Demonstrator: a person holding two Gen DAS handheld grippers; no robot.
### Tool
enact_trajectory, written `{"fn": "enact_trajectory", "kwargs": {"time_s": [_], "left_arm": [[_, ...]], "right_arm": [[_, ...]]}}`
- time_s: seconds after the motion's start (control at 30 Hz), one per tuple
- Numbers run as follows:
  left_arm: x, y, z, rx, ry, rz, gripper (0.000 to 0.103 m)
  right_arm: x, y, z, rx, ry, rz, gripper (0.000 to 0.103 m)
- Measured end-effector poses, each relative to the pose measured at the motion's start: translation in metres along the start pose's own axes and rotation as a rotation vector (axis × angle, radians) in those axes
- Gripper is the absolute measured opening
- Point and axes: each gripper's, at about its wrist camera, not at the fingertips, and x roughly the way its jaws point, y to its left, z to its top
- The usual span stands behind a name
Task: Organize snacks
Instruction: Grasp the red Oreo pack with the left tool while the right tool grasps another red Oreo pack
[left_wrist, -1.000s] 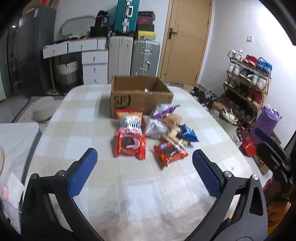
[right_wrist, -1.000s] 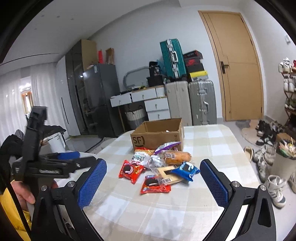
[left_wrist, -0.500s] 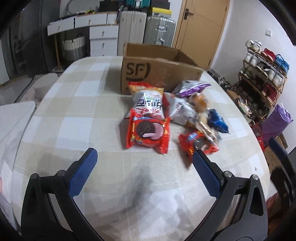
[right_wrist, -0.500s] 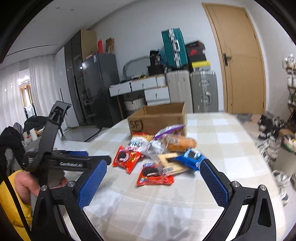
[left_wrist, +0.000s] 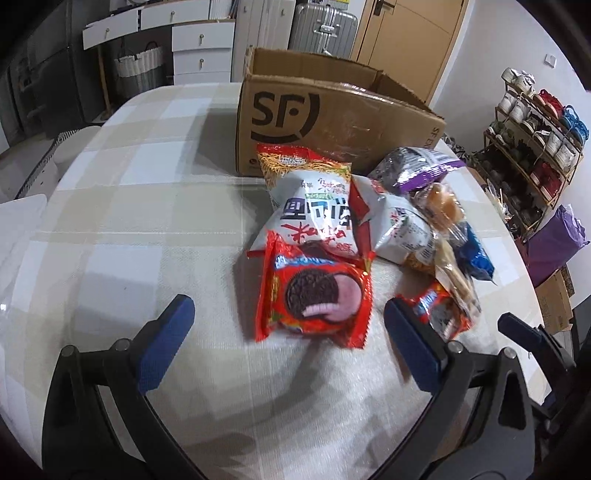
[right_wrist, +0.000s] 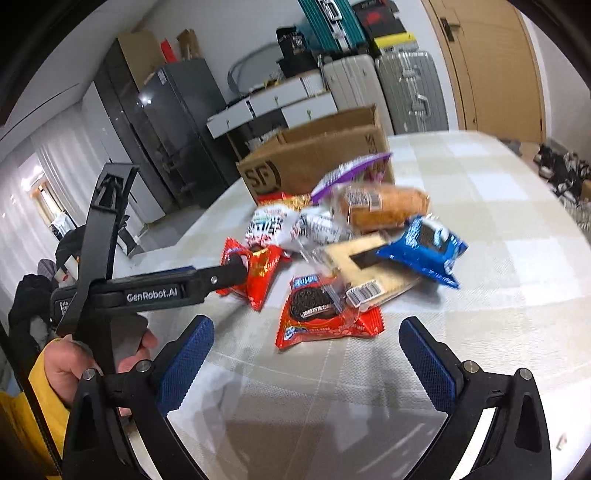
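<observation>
The left tongs (left_wrist: 284, 325) hang wide open over the pale checked cloth of the worktop (left_wrist: 122, 229), their blue-padded fingers (left_wrist: 166, 343) flanking the near end of a red cookie packet printed with a dark sandwich biscuit (left_wrist: 314, 295), not touching it. At 12 o'clock from that packet lies a white crinkled snack bag with dark and red lettering (left_wrist: 314, 210), and beyond it stands an open brown cardboard box marked SF (left_wrist: 332, 122). At 3 o'clock of the red packet sits a second, smaller red cookie packet (left_wrist: 436, 310), partly under a clear-wrapped bar.

In the right wrist view a hand in a yellow sleeve (right_wrist: 70, 365) grips the other tool's handle at 9 o'clock. The right tongs (right_wrist: 306, 362) are likewise spread open and empty, with the smaller red packet (right_wrist: 325, 314) lying just ahead between the fingers. A blue cookie packet (right_wrist: 424, 251) lies at 1 o'clock, and a bread roll in clear wrap (right_wrist: 384, 203) behind it
</observation>
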Motion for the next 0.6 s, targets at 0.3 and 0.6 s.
{"fn": "enact_trajectory", "kwargs": {"time_s": [0.3, 0.6], "left_arm": [[0.033, 0.013, 0.017, -0.028, 0.045, -0.041, 0.102], [0.044, 0.006, 0.020, 0.030, 0.053, -0.110, 0.063]], "right_arm": [[0.020, -0.010, 0.004, 0.051, 0.063, 0.037, 0.102], [0.030, -0.013, 0.009, 0.075, 0.100, -0.019, 0.102]]}}
